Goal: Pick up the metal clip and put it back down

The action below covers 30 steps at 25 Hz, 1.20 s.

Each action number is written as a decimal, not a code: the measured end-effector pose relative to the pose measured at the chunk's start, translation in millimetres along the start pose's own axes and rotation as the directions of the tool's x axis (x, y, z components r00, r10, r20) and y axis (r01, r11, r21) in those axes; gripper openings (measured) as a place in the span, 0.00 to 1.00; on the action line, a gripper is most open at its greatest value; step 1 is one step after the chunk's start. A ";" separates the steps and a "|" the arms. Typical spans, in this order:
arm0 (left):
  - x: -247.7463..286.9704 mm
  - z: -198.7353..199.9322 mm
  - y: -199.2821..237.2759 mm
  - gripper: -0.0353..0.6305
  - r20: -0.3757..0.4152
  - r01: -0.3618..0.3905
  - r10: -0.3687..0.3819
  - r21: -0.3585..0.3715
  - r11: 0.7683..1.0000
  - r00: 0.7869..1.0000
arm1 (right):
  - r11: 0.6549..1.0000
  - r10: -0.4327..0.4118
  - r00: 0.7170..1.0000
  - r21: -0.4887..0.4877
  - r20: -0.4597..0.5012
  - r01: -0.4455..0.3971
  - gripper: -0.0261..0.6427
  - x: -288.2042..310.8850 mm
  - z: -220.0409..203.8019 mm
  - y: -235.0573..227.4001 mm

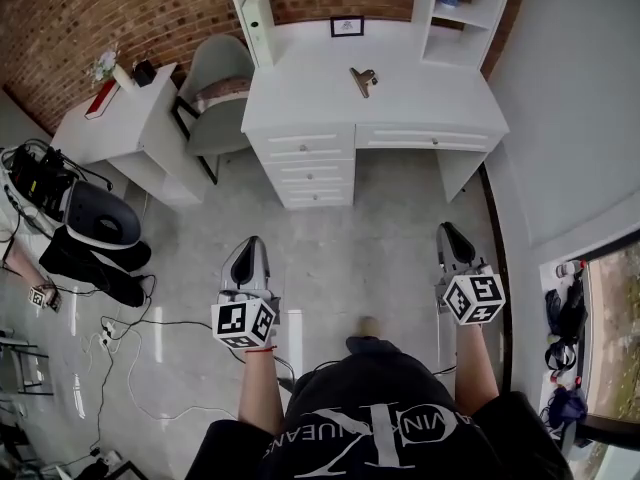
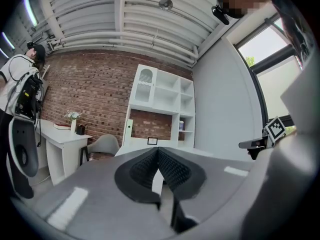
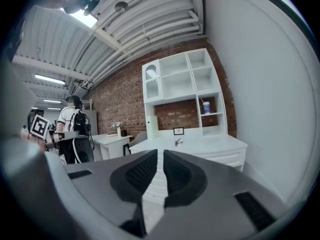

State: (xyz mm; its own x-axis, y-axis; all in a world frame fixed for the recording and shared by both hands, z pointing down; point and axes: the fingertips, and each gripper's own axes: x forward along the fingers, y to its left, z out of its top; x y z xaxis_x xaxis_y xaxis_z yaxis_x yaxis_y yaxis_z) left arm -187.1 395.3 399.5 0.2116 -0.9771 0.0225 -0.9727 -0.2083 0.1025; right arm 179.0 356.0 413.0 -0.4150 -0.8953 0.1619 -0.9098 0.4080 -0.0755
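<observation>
The room has a red brick wall, a grey floor and a big white desk with shelves. The metal clip lies on the desk top, near the back, all by itself.

The clip looks small, hard and light, so I think it lifts with very little push. Metal is smooth, so it may slip or spin. Pinching it across its wider middle part seems best, but it is too small here to see its shape well.

Both tools hang low over the floor, far from the desk. The left gripper has its jaws pressed together at the tips and holds nothing. The right gripper shows just a thin gap between its jaws, with nothing in it. I think it must open wider to fit over the clip.
</observation>
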 end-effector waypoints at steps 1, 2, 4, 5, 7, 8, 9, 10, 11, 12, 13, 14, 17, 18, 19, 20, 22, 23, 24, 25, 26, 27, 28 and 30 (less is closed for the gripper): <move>5.8 0.2 -0.7 0.07 -0.002 -0.005 0.005 0.001 1.000 1.000 | 1.000 0.005 1.000 0.001 -0.002 -0.005 0.06 5.6 0.5 -4.8; 11.2 0.1 -1.1 0.07 -0.003 -0.011 0.011 0.002 1.000 1.000 | 1.000 0.009 1.000 0.002 -0.004 -0.009 0.06 11.2 0.7 -9.5; 21.7 0.5 -0.8 0.07 -0.004 -0.027 0.027 0.003 1.000 1.000 | 1.000 0.021 1.000 0.003 -0.007 -0.021 0.06 22.9 1.7 -18.1; 27.3 1.5 -0.4 0.07 -0.002 -0.035 0.035 0.003 0.999 0.999 | 1.000 0.027 1.000 0.002 -0.009 -0.027 0.06 28.9 3.0 -22.3; 39.6 4.2 -1.2 0.07 0.004 -0.048 0.048 0.004 0.999 0.999 | 0.999 0.039 0.999 -0.003 -0.011 -0.039 0.06 40.7 6.4 -31.6; 46.0 5.2 -2.5 0.07 0.008 -0.053 0.053 0.004 0.999 0.999 | 0.999 0.045 0.999 -0.004 -0.011 -0.045 0.06 46.7 8.0 -36.8; 52.4 5.6 -4.3 0.07 0.011 -0.059 0.059 0.005 0.998 0.998 | 0.999 0.051 0.999 -0.006 -0.012 -0.051 0.06 52.6 9.1 -41.8; 58.5 5.3 -6.5 0.07 0.014 -0.063 0.063 0.005 0.998 0.998 | 0.998 0.059 0.998 -0.008 -0.013 -0.059 0.06 58.2 9.6 -46.7; 64.3 4.4 -9.2 0.07 0.016 -0.067 0.067 0.005 0.998 0.998 | 0.998 0.066 0.998 -0.010 -0.014 -0.066 0.06 63.3 9.5 -51.3; 70.0 3.0 -12.1 0.07 0.018 -0.070 0.070 0.003 0.998 0.997 | 0.997 0.073 0.997 -0.013 -0.016 -0.074 0.06 67.9 9.2 -55.8; 75.4 1.4 -15.1 0.07 0.020 -0.073 0.073 0.001 0.997 0.997 | 0.997 0.080 0.997 -0.016 -0.017 -0.080 0.06 72.1 9.1 -60.2; 80.2 -0.1 -18.2 0.07 0.021 -0.074 0.074 -0.002 0.997 0.997 | 0.996 0.086 0.996 -0.019 -0.018 -0.086 0.06 75.9 9.1 -64.2; 91.2 -4.6 -27.6 0.07 0.019 -0.072 0.072 -0.004 0.997 0.997 | 0.995 0.096 0.995 -0.018 -0.020 -0.096 0.06 85.0 9.1 -74.5; 94.6 -6.3 -30.0 0.07 0.016 -0.071 0.071 -0.004 0.997 0.997 | 0.995 0.098 0.995 -0.016 -0.021 -0.098 0.06 87.5 8.8 -77.3; 97.7 -8.0 -31.5 0.07 0.011 -0.070 0.070 -0.005 0.998 0.997 | 0.995 0.100 0.995 -0.014 -0.023 -0.100 0.06 89.7 8.2 -79.5; 100.4 -9.5 -32.3 0.07 0.007 -0.070 0.070 -0.005 0.998 0.997 | 0.995 0.102 0.995 -0.013 -0.025 -0.102 0.06 91.3 7.2 -81.3; 104.9 -10.6 -32.8 0.07 0.001 -0.072 0.072 -0.003 0.997 0.997 | 0.995 0.104 0.994 -0.010 -0.030 -0.104 0.06 93.3 5.1 -84.6; 107.1 -10.1 -33.0 0.07 0.001 -0.073 0.073 -0.002 0.997 0.997 | 0.995 0.104 0.994 -0.008 -0.031 -0.104 0.06 93.9 4.5 -86.7; 109.7 -9.0 -33.5 0.07 0.003 -0.073 0.073 -0.001 0.997 0.997 | 0.995 0.103 0.994 -0.005 -0.031 -0.103 0.06 94.6 4.5 -89.1; 112.6 -7.8 -34.7 0.07 0.006 -0.072 0.072 0.000 0.997 0.997 | 0.995 0.102 0.994 -0.003 -0.030 -0.102 0.06 95.4 5.0 -91.6; 115.5 -6.9 -36.3 0.07 0.008 -0.069 0.069 0.001 0.998 0.998 | 0.995 0.101 0.994 -0.001 -0.029 -0.101 0.06 96.0 5.7 -93.8; 118.1 -6.7 -38.3 0.07 0.008 -0.065 0.065 0.001 0.998 0.998 | 0.995 0.100 0.995 0.002 -0.029 -0.100 0.06 96.7 6.2 -95.7; 120.3 -7.4 -40.3 0.07 0.005 -0.060 0.060 0.001 0.998 0.998 | 0.995 0.098 0.995 0.006 -0.030 -0.098 0.06 97.2 6.4 -96.9; 123.6 -10.2 -42.9 0.07 -0.006 -0.051 0.051 0.001 0.999 0.999 | 0.995 0.096 0.995 0.014 -0.032 -0.095 0.06 98.0 5.4 -98.4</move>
State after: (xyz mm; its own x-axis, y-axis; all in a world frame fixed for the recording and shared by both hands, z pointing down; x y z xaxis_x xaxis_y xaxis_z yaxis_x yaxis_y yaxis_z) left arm -118.2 283.9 408.0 0.1622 -0.9862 0.0338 -0.9823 -0.1581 0.1000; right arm 227.8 227.2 430.9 -0.5000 -0.8460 0.1852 -0.8660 0.4891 -0.1039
